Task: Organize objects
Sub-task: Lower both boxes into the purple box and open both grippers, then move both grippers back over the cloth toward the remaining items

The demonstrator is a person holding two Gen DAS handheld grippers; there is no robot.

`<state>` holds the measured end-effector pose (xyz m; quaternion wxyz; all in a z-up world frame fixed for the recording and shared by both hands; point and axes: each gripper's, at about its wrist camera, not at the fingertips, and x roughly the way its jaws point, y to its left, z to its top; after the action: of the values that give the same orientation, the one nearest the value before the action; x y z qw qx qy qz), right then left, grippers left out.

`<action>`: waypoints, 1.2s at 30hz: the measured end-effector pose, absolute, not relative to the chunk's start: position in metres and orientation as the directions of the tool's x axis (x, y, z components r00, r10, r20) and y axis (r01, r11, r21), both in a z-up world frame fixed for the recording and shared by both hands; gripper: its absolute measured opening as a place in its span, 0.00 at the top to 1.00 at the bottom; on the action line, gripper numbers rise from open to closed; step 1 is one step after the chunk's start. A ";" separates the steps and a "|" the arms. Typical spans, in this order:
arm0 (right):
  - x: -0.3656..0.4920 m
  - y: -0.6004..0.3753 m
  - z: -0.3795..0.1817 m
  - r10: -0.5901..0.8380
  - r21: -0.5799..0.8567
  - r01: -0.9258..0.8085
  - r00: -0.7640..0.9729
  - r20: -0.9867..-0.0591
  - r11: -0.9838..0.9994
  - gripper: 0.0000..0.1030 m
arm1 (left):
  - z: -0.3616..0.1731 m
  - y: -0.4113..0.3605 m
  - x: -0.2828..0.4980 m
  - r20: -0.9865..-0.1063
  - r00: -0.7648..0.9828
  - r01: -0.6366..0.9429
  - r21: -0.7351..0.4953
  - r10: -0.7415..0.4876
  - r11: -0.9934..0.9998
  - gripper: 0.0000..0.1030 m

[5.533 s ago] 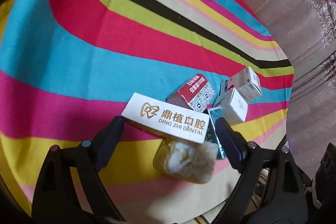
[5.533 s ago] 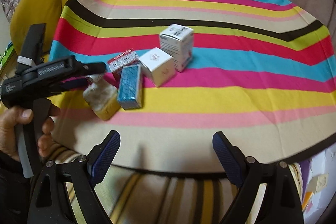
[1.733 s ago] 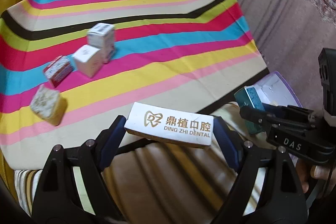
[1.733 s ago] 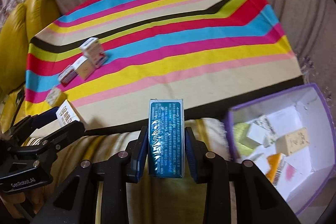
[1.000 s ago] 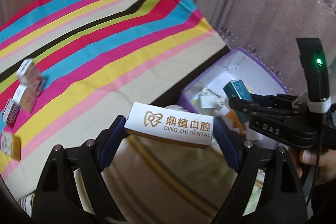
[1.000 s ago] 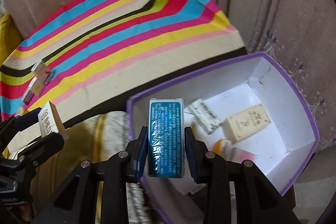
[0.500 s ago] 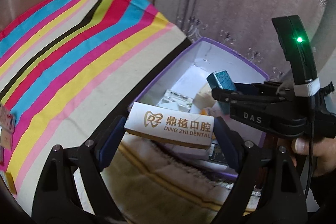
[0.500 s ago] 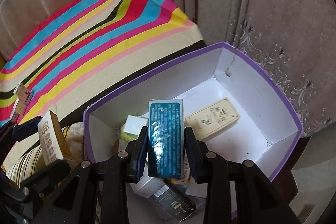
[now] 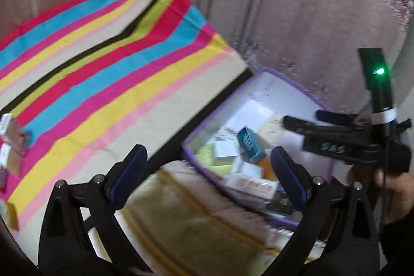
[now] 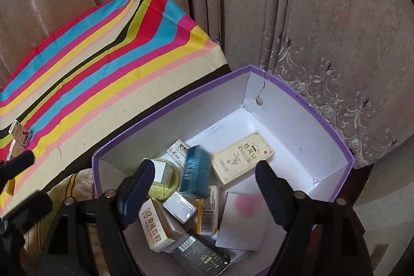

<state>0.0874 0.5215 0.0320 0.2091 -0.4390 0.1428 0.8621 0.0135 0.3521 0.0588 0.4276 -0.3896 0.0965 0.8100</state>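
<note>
A purple-rimmed white box stands beside the striped table and holds several small boxes. My right gripper is open above it. The teal box, blurred, is dropping onto the pile; it also shows in the left wrist view. The white dental box lies in the near left corner of the box, and in the left wrist view. My left gripper is open and empty, above the purple box's near edge.
The striped tablecloth covers the table to the left. A few small boxes remain at its far left. Curtains hang behind the box. A beige card box lies inside. A yellow-striped cushion is below.
Both grippers have opened. The dental box left my left gripper and lies in the purple box. The teal box left my right gripper and is falling in.
</note>
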 end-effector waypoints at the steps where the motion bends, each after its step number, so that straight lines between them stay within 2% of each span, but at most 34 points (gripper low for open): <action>1: 0.087 0.520 0.034 0.245 0.053 -0.488 -0.527 -0.814 -0.871 0.19 | 0.059 0.346 0.012 -0.713 -0.344 -0.756 -0.175 0.611 -0.631 0.06; 9: 0.078 0.489 0.044 0.295 -0.024 -0.446 -0.550 -0.781 -0.895 0.14 | 0.054 0.280 -0.004 -0.729 -0.446 -0.632 -0.154 0.519 -0.759 0.06; 13: 0.069 0.467 0.041 0.213 0.009 -0.363 -0.567 -0.796 -0.932 0.14 | 0.054 0.230 -0.014 -0.732 -0.517 -0.533 -0.131 0.444 -0.836 0.06; 17: 0.058 0.450 0.035 0.031 0.167 -0.296 -0.564 -0.826 -0.940 0.14 | 0.052 0.177 -0.024 -0.733 -0.567 -0.425 -0.132 0.377 -0.895 0.06; 20: 0.050 0.427 0.035 -0.043 0.216 -0.241 -0.569 -0.822 -0.946 0.14 | 0.050 0.133 -0.032 -0.738 -0.594 -0.338 -0.130 0.319 -0.932 0.06; 23: 0.041 0.402 0.035 -0.088 0.228 -0.186 -0.559 -0.824 -0.956 0.14 | 0.045 0.103 -0.038 -0.743 -0.613 -0.279 -0.114 0.269 -0.953 0.06; 28: 0.027 0.363 0.028 -0.138 0.240 -0.125 -0.538 -0.832 -0.963 0.14 | 0.031 0.054 -0.054 -0.775 -0.588 -0.176 -0.160 0.234 -0.971 0.05; 36: -0.002 0.308 0.018 -0.188 0.234 -0.038 -0.477 -0.858 -0.972 0.14 | 0.014 0.031 -0.089 -0.821 -0.535 -0.192 -0.111 0.199 -0.975 0.05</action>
<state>-0.0018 0.3078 0.0181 -0.0440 -0.5092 0.1109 0.8523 -0.0891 0.0309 0.0144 0.1117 -0.4689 -0.0038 0.8761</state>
